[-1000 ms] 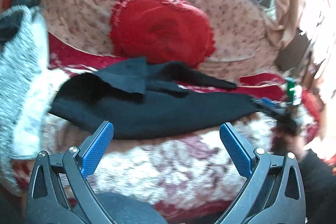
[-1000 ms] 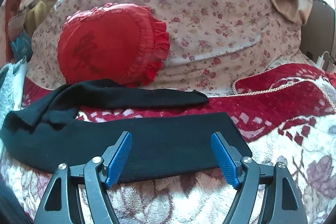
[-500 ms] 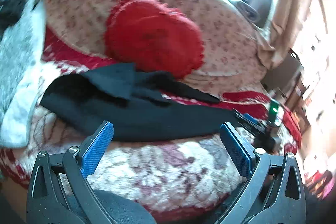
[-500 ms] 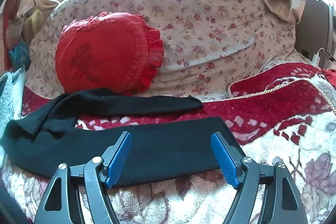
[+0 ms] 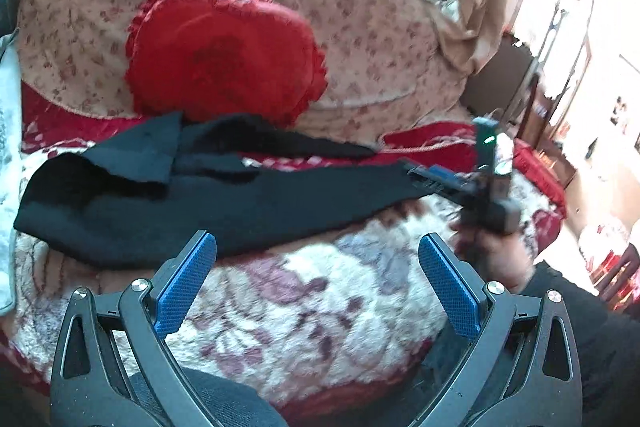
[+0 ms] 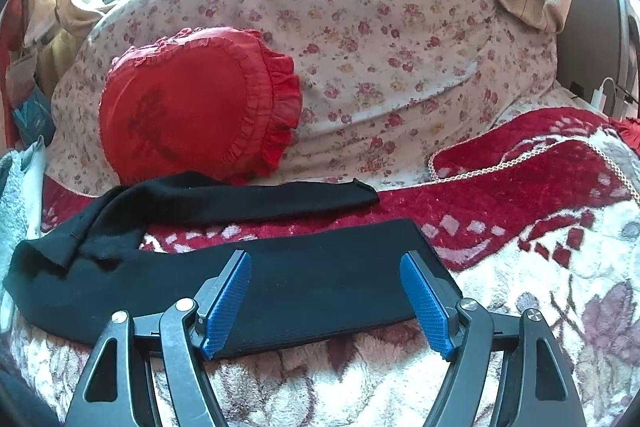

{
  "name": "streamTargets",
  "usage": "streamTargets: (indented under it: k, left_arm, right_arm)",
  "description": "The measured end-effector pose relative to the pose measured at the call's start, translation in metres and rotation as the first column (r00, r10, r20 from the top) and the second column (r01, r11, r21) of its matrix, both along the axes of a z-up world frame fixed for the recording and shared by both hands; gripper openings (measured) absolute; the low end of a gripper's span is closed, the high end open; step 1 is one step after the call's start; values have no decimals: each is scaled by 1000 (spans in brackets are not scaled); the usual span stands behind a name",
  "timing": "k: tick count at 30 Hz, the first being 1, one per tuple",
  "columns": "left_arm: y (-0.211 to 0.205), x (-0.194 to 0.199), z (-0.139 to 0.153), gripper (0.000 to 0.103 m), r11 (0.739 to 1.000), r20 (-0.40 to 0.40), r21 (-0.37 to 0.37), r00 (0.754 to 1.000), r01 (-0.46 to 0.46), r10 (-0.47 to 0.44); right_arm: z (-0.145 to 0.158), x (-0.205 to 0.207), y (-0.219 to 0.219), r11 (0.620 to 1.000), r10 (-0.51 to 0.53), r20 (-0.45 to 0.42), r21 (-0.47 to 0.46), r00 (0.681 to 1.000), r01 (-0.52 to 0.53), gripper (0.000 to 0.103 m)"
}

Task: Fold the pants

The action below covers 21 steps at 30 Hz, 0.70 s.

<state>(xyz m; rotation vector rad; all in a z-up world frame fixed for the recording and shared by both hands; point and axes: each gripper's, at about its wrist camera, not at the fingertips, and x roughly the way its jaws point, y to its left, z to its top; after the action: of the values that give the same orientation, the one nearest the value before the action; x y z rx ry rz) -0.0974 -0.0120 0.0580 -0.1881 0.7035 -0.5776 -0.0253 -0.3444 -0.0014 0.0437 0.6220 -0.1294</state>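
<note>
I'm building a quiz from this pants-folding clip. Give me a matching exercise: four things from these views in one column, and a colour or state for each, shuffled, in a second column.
Things:
1. pants
2. heart cushion
3. right claw
4. pillow

Colour or state:
A. floral print
B. open, over a leg end
C. red with frilled edge
D. black, legs spread apart

Pairs: 1-D, 2-C, 3-B, 4-A

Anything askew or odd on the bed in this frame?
The black pants lie unevenly: the far leg splays away from the near one, and the waist end is bunched, with a flap turned over. Nothing spilled or damaged.
</note>
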Motion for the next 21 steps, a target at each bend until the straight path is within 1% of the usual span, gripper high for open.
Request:
streamTargets:
  k: [2, 3, 5, 8, 11, 17, 21]
  left_arm:
    - [7, 3, -3, 102, 999, -22, -35, 1000, -6, 5]
    - [10, 3, -6, 102, 999, -29, -41, 1000, -14, 13]
    - [17, 6, -8, 102, 997, -61, -70, 998, -37, 33]
    - [22, 5, -5, 102, 994, -58, -101, 998, -37, 31]
    - [19, 5, -5, 102, 994, -68, -101, 997, -33, 26]
    - [13, 4, -6, 102, 996, -66, -83, 998, -13, 8]
    - [15, 6, -5, 102, 995, -79, -100, 997, -15, 7]
  right_arm:
    - [1, -1, -1, 1000, -10, 2, -2, 1000, 10, 75]
    - [1, 0, -2, 1000, -12, -1, -1, 1000, 12, 75]
    - [-2, 2, -4, 1000, -24, -22, 2, 999, 24, 75]
    - [-5, 4, -7, 999, -28, -49, 18, 998, 29, 75]
    - [-5, 3, -10, 999, -45, -46, 23, 998, 46, 75]
    - [-5, 0, -23, 994, -85, -47, 67, 995, 88, 75]
    - [-5, -1, -24, 993, -88, -48, 73, 995, 91, 75]
